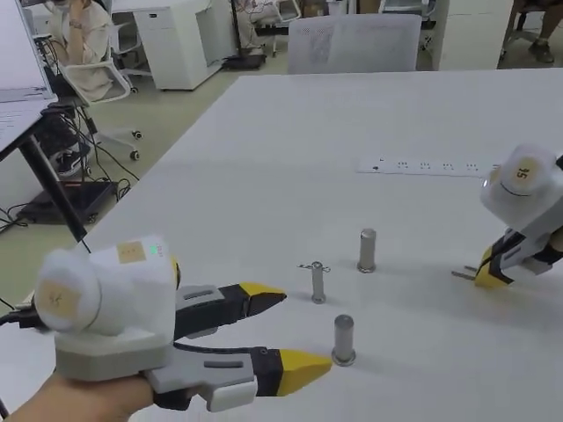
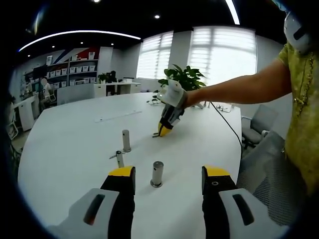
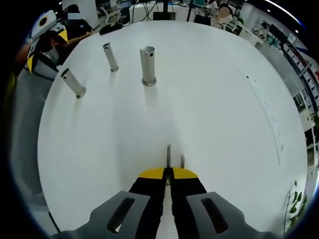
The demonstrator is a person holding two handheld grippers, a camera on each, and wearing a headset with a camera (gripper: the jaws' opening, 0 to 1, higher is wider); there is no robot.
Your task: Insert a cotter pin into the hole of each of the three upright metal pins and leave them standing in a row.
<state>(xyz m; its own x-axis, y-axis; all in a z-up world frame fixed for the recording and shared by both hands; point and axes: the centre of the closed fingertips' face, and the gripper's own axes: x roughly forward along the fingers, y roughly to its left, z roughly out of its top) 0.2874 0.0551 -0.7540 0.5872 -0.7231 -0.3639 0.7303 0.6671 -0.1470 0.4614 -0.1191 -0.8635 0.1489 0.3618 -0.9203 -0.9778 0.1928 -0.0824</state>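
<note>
White tabletop carries our three metal pins mid-frame; the middle pin already wears a seated cotter. At the right edge, our right gripper pinches a loose cotter pin, legs forward for threading. Lower left, our left gripper gapes, empty, just short of the near pin, likely to steady it. We cannot make out the cross-holes.
</note>
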